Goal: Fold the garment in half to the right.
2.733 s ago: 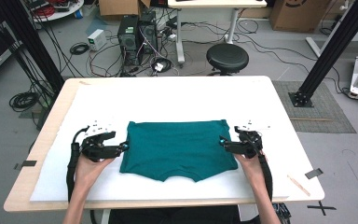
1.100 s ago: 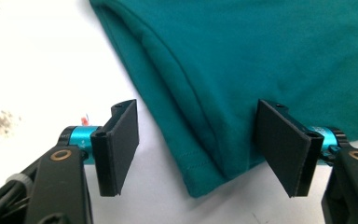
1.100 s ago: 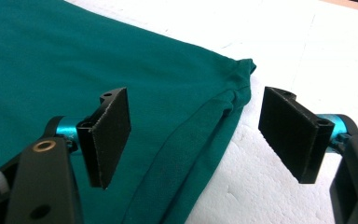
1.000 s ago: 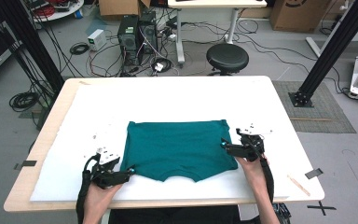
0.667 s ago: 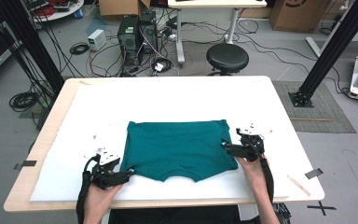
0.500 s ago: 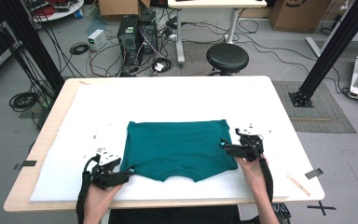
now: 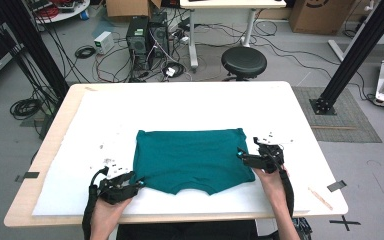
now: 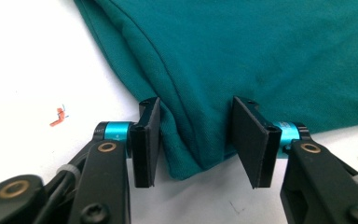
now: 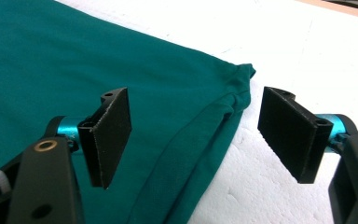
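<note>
Both grippers sit where they were a second ago, at the teal shorts [image 7: 192, 159] on the table [image 7: 70, 107]. The left gripper [image 8: 193, 140] has just been closing its jaws around the near-left corner, not yet pressing it. The right gripper [image 9: 193, 140] stands open over the right edge.

No readable text, labels or signs.

I see a plain teal garment [image 7: 192, 159] on a white mat [image 7: 180, 107], and my black grippers have turquoise collars.

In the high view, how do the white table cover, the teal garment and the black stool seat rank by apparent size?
1. White table cover
2. Teal garment
3. Black stool seat, though it stands farther from the camera, so it looks smaller.
</note>
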A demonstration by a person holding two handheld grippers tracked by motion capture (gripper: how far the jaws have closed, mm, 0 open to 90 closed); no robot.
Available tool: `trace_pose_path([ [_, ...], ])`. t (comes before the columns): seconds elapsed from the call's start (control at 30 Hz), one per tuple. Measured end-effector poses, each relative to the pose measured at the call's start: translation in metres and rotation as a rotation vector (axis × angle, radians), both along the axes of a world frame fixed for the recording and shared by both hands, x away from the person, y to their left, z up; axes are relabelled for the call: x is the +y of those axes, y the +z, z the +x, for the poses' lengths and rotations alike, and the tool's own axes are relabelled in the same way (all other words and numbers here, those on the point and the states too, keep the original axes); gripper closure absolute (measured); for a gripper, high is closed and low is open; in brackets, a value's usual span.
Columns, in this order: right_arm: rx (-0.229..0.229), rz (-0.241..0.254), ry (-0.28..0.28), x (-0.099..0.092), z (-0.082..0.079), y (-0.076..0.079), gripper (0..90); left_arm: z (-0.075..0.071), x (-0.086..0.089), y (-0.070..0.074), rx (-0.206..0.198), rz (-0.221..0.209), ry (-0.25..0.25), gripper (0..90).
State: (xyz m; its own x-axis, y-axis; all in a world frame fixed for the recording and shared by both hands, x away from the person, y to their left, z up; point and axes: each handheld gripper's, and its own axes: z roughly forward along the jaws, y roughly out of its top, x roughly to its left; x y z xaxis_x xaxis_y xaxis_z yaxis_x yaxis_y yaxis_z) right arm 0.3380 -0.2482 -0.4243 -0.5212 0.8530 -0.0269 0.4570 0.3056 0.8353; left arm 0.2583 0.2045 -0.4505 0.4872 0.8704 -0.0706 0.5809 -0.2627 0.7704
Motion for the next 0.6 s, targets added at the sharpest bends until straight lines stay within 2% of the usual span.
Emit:
trace_pose_path([
  [0.23,-0.007,0.000,0.011,0.004,-0.002,0.003,26.3,0.000,0.002,0.000,0.005,-0.028,-0.013,65.0],
  [0.4,-0.013,0.007,0.020,0.006,-0.004,0.006,26.3,0.000,0.002,-0.001,0.011,-0.043,-0.048,76.9],
  [0.6,-0.011,0.010,0.036,0.011,-0.006,0.008,26.2,0.000,0.003,-0.001,0.009,-0.046,-0.053,81.1],
])
